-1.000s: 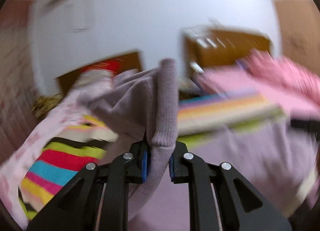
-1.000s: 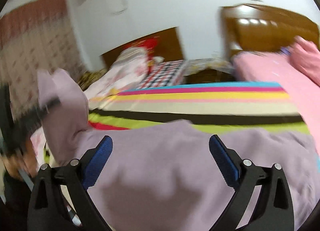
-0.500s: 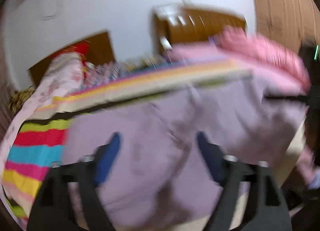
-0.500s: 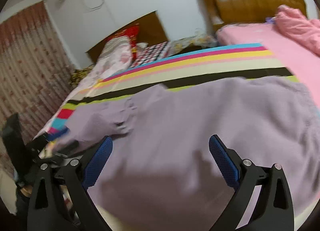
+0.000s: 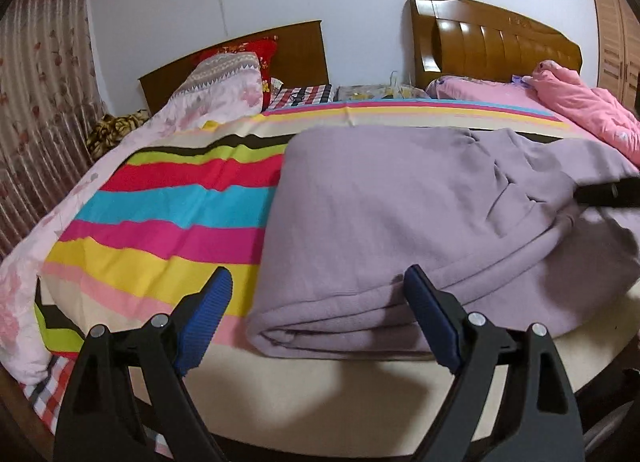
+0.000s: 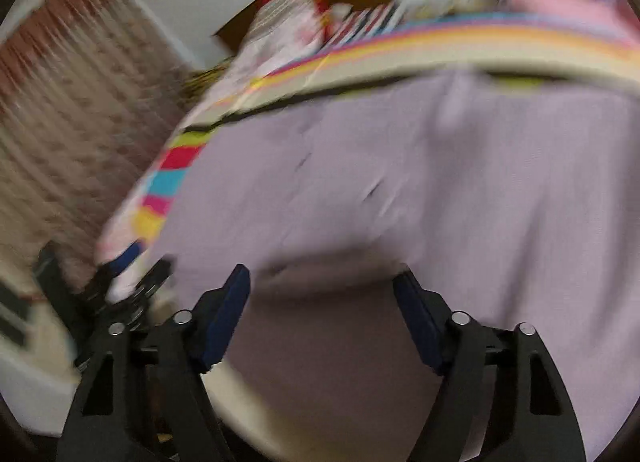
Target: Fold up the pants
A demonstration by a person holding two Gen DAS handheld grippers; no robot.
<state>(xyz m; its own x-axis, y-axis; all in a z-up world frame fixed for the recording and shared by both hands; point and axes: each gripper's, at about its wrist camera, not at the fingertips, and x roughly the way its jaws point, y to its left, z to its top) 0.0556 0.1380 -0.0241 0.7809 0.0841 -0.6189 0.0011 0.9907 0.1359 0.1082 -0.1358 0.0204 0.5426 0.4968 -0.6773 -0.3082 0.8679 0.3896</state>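
**Two open claws over folded lilac fleece pants**

Folded once, lilac fleece pants [image 5: 400, 221] on striped multicolour bedsheet [image 5: 168, 197], near edge doubled, apparently ready for the next fold. Left gripper [image 5: 318, 316] released, straddling that corner untouched. Right gripper [image 6: 322, 314] closing, nothing pinched yet. Sharp in left view: pink quilt [image 5: 580, 109], wooden headboard [image 5: 492, 37]. Right view blurred.

Your left gripper [image 5: 318, 316] is wide open, right in front of the folded edge of the purple pants [image 5: 400, 221], holding nothing. The pants lie on the striped sheet [image 5: 172, 213], with the pink blanket [image 5: 580, 109] far behind.
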